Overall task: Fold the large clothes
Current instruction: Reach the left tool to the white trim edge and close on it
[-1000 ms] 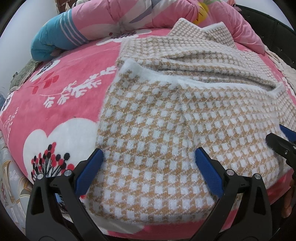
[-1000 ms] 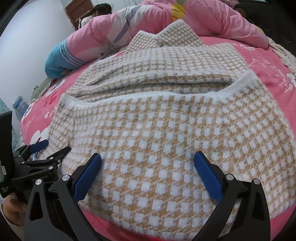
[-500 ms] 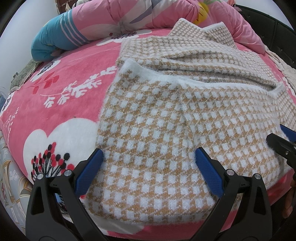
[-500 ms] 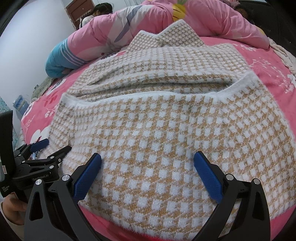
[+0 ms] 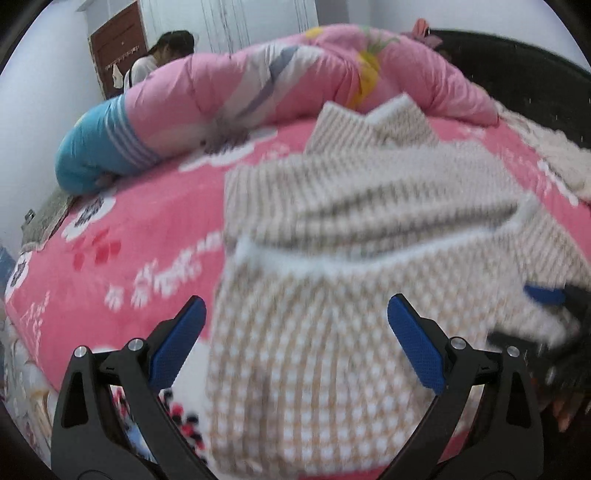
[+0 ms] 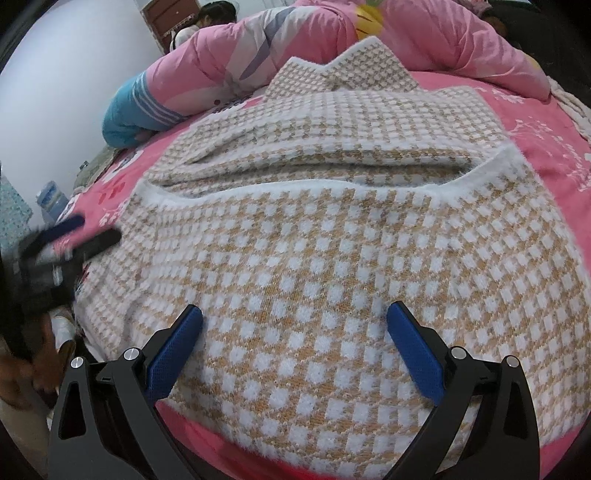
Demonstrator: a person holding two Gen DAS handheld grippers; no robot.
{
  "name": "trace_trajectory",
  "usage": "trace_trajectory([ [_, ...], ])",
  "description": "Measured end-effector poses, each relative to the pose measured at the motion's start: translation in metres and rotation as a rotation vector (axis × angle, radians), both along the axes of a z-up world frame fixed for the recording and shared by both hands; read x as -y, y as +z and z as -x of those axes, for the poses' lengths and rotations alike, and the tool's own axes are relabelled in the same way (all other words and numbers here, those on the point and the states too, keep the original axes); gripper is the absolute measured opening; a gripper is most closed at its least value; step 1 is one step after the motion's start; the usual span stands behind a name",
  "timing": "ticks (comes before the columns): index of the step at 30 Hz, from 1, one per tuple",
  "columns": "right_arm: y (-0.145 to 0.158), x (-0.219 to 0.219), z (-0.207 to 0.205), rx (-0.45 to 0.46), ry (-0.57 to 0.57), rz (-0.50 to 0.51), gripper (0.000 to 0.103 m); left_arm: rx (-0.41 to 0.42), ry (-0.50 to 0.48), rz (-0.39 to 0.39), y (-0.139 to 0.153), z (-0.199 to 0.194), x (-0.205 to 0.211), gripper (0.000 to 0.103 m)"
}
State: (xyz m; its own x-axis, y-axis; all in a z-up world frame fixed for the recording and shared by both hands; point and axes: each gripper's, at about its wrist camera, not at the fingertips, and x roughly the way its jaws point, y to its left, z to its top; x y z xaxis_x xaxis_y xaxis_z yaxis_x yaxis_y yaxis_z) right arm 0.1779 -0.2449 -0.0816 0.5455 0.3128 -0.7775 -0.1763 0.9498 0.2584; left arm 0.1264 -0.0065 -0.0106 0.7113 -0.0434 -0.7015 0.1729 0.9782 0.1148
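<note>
Both grippers are hanging with jaws apart over the near edge of the sweater [image 6: 314,258], the left gripper [image 5: 295,343] at its left part and the right gripper [image 6: 295,343] nearer its middle, neither clamping fabric. The tan-and-white checked sweater is lying folded on the pink blanket [image 5: 147,236], its white-trimmed edge lying across the middle. The left view is smeared with blur, hiding the knit's detail.

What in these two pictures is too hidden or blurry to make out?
- Sweater, left wrist view: motion blur smears its pattern.
- Right gripper, left wrist view: blurred, cut off by the edge.
- Left gripper, right wrist view: blurred.
- Person behind the quilt: mostly hidden.
</note>
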Motion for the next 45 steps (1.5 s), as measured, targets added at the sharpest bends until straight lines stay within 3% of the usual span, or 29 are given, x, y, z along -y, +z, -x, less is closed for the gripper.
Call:
trace_trajectory([
  [4, 0.001, 0.000, -0.003, -0.017, 0.020, 0.011, 0.097, 0.025, -0.014, 0.081, 0.017, -0.032, -0.002, 0.096],
  [9, 0.003, -0.001, -0.009, -0.045, 0.035, 0.016, 0.097, 0.028, -0.042, 0.111, 0.025, -0.073, 0.011, 0.096],
  [12, 0.008, 0.002, -0.021, -0.111, 0.061, 0.002, 0.097, 0.023, -0.073, 0.149, 0.030, -0.096, 0.016, 0.096],
  [14, 0.016, 0.007, -0.031, -0.148, 0.082, -0.040, 0.097, 0.023, -0.091, 0.176, 0.038, -0.117, 0.018, 0.096],
  [17, 0.045, 0.020, -0.051, -0.121, 0.120, -0.101, 0.097, 0.021, -0.115, 0.208, 0.047, -0.149, 0.021, 0.096],
  [23, 0.110, 0.064, -0.134, -0.011, 0.049, -0.181, 0.097, -0.048, -0.086, 0.331, 0.055, -0.243, 0.028, 0.096],
  [28, 0.133, 0.083, -0.219, 0.046, -0.051, -0.101, 0.097, -0.170, -0.034, 0.413, 0.046, -0.324, 0.053, 0.096],
  [30, 0.134, 0.084, -0.259, 0.043, -0.082, -0.057, 0.097, -0.216, -0.001, 0.399, 0.036, -0.351, 0.065, 0.096],
  [35, 0.113, 0.088, -0.344, -0.044, -0.137, -0.028, 0.097, -0.278, 0.049, 0.256, 0.007, -0.394, 0.089, 0.096],
  [41, 0.076, 0.083, -0.379, -0.172, -0.152, -0.014, 0.095, -0.299, 0.049, 0.173, -0.009, -0.401, 0.091, 0.095],
  [44, 0.073, 0.082, -0.375, -0.185, -0.144, -0.003, 0.074, -0.289, 0.034, 0.181, -0.006, -0.396, 0.084, 0.092],
  [45, 0.075, 0.082, -0.369, -0.177, -0.135, -0.001, 0.066, -0.283, 0.028, 0.183, -0.004, -0.393, 0.083, 0.077],
])
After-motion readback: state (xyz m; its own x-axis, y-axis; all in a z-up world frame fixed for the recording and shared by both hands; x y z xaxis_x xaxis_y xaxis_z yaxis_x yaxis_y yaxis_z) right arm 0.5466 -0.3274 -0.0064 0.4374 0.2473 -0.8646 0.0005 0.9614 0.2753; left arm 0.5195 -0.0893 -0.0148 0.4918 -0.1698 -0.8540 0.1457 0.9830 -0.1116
